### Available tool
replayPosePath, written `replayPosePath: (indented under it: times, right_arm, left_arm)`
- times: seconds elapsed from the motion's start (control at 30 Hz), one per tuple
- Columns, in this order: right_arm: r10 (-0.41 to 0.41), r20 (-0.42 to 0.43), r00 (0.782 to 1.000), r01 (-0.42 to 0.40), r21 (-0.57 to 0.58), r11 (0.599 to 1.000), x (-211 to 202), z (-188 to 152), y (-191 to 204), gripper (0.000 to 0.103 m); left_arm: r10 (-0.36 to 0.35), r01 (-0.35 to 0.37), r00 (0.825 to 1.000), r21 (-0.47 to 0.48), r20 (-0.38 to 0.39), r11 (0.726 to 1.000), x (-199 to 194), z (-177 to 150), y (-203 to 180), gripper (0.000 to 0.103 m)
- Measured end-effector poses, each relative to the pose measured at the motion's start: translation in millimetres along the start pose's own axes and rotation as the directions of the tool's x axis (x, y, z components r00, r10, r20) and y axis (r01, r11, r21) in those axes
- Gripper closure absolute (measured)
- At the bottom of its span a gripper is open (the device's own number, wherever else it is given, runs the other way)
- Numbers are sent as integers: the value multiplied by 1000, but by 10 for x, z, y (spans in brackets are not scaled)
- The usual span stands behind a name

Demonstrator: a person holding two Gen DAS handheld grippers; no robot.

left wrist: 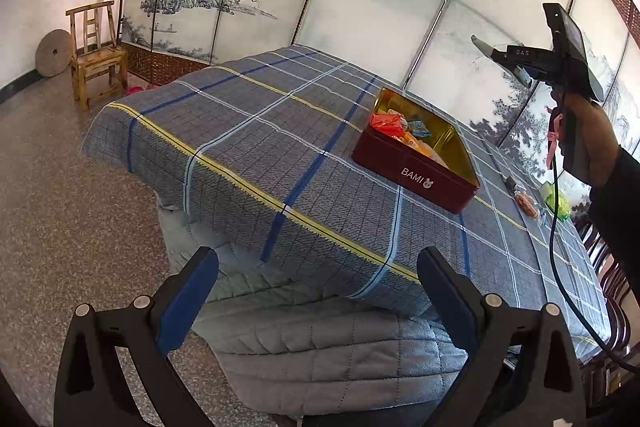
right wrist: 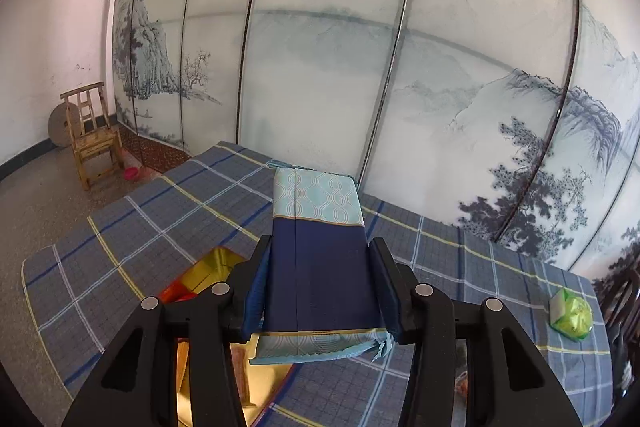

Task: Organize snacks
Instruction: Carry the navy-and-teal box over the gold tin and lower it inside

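Observation:
A dark red tin marked BAMI, gold inside, stands open on the plaid tablecloth with several wrapped snacks in it. My right gripper is shut on a long packet, navy with a pale blue patterned end, held above the table. The tin's gold inside shows just below and to the left of it. In the left wrist view that right gripper hangs high, to the right of and above the tin. My left gripper is open and holds nothing, off the table's near edge.
A green packet and an orange snack lie on the cloth right of the tin. A painted folding screen stands behind the table. A wooden chair and a round stone are by the far left wall. Dark chair backs line the table's right side.

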State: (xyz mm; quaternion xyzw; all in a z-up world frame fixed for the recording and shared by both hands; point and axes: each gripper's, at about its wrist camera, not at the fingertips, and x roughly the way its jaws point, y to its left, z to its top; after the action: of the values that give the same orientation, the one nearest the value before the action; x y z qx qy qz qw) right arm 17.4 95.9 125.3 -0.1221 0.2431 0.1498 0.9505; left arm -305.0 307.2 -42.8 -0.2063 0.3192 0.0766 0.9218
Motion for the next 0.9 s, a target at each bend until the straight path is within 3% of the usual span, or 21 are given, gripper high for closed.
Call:
replayPosePath:
  times: [0.57, 0.9]
  right_arm:
    - [47, -148, 988, -47, 5, 999, 742, -464, 469, 54]
    - [66, -210, 976, -62, 25, 998, 1011, -776, 571, 54]
  left_arm:
    - [116, -118, 993, -95, -19, 989, -73, -55, 484, 6]
    - [127, -132, 990, -88, -60, 987, 34, -121, 521, 7]
